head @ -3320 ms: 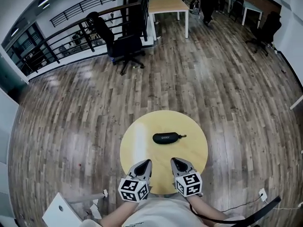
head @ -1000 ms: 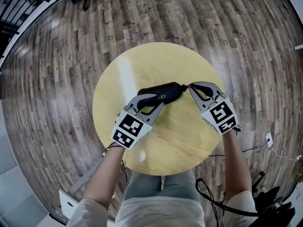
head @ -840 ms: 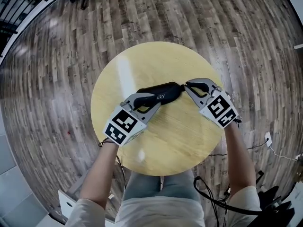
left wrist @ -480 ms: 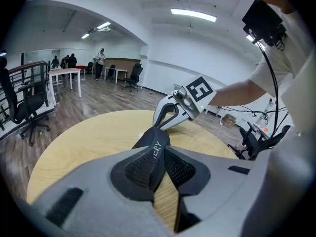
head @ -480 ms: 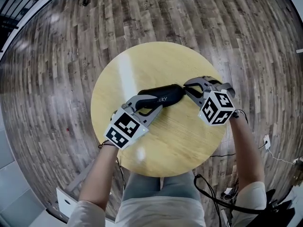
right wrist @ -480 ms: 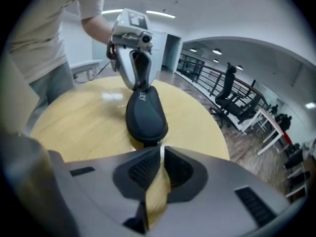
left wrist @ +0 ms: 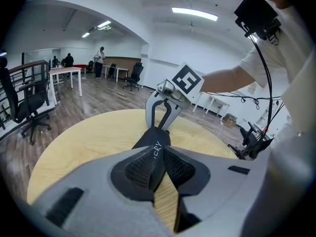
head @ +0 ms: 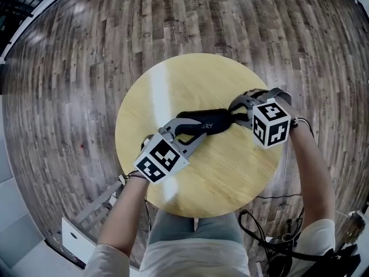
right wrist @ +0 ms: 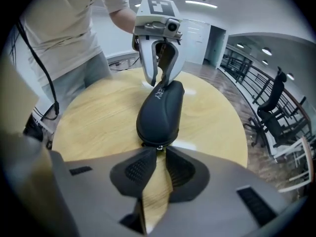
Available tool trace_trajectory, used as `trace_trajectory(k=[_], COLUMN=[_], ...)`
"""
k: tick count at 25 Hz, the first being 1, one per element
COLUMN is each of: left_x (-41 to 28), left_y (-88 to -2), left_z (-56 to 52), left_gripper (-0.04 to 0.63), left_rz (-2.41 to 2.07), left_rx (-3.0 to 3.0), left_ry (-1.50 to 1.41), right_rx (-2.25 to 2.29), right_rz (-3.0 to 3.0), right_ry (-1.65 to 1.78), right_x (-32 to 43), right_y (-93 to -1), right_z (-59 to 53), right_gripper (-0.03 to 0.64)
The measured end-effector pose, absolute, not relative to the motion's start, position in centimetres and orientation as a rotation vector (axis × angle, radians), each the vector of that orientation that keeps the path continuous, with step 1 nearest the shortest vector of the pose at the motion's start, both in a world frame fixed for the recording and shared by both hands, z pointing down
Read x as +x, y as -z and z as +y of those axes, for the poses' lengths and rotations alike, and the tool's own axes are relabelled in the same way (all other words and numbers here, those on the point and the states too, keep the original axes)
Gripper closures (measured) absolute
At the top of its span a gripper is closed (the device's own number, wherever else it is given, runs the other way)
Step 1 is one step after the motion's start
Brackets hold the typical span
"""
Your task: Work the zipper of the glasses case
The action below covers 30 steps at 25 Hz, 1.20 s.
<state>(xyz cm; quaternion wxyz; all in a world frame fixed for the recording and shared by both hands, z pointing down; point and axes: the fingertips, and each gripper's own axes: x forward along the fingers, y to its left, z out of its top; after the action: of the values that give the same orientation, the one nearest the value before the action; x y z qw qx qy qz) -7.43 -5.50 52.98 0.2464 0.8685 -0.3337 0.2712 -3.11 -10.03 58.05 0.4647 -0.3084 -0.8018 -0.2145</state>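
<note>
Wood-plank floor (head: 81,68) rings the round yellow counter (head: 173,82), where the head view has the black glasses case (head: 212,122) lying mid-counter, my left gripper (head: 193,130) at its 8 o'clock end and my right gripper (head: 235,114) at 3 o'clock; in the left gripper view my jaws clamp the case's near end, and in the right gripper view my jaws pinch together on the zipper pull (right wrist: 157,149).

A black oval zippered glasses case (head: 210,120) lies mid-way across a round pale wooden table (head: 190,79). The left gripper (head: 195,130) clasps its left end, and the right gripper (head: 235,115) pinches the zipper pull (right wrist: 158,148) at its right end.
</note>
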Motion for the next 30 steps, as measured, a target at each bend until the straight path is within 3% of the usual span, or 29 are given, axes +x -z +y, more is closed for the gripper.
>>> trace_trajectory(k=[13, 30], left_x=[-7.6, -8.0], left_y=[-52.8, -53.1], left_z=[-6.1, -6.5], left_gripper=[0.545, 0.577], left_rz=[-0.975, -1.053], left_rx=[2.351, 2.350], left_ry=[-0.729, -0.765], right_rx=[-0.687, -0.561], right_rz=[-1.978, -1.969], right_ry=[0.485, 0.448], right_x=[-2.2, -1.0], right_y=[-57.3, -57.2], right_z=[-10.8, -9.8], right_gripper=[0.615, 0.617])
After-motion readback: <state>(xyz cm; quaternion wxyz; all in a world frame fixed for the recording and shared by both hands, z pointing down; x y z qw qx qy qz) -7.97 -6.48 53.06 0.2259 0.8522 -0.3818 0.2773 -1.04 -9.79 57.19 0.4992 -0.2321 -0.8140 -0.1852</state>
